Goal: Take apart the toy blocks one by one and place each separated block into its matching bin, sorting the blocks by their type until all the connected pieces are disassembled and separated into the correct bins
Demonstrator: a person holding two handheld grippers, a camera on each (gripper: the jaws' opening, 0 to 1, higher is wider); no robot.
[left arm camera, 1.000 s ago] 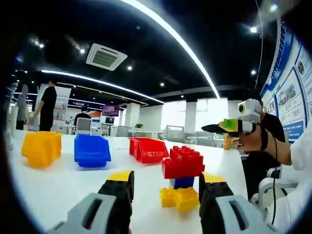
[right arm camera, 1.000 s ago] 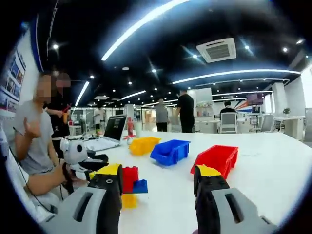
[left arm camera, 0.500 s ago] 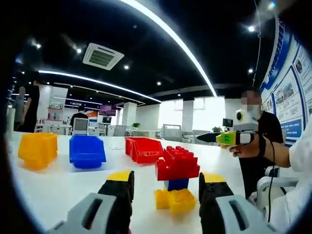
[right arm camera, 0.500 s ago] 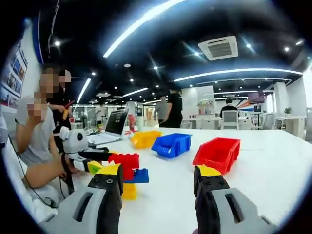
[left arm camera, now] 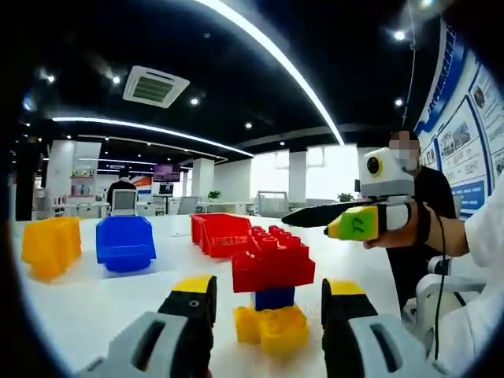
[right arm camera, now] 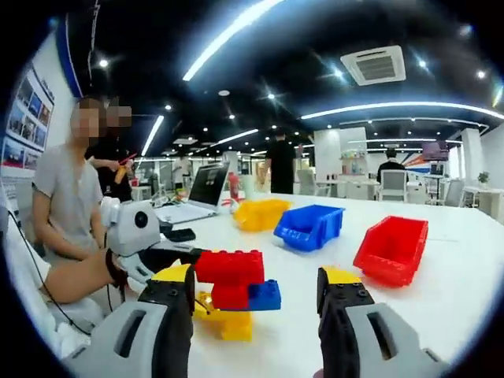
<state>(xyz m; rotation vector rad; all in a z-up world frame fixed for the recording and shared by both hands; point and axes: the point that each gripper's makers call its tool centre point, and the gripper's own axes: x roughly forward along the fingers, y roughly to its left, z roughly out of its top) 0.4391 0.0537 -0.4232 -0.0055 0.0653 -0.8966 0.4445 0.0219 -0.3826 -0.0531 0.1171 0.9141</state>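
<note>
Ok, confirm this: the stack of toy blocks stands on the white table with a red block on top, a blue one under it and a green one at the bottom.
Not quite: the bottom block is yellow, not green, as the left gripper view shows. The rest holds: the stack stands on the white table, with the red plastic block on top and the blue block under it.

Both views low, near, opposite sides (facing inward), sharing block stack (left arm camera: pixel 272 295) (right arm camera: pixel 234 295)

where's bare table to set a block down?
Free: the white table right of the block stack, in front of the red bin. Also between stack and blue bin. Crowded: by the laptop.
</note>
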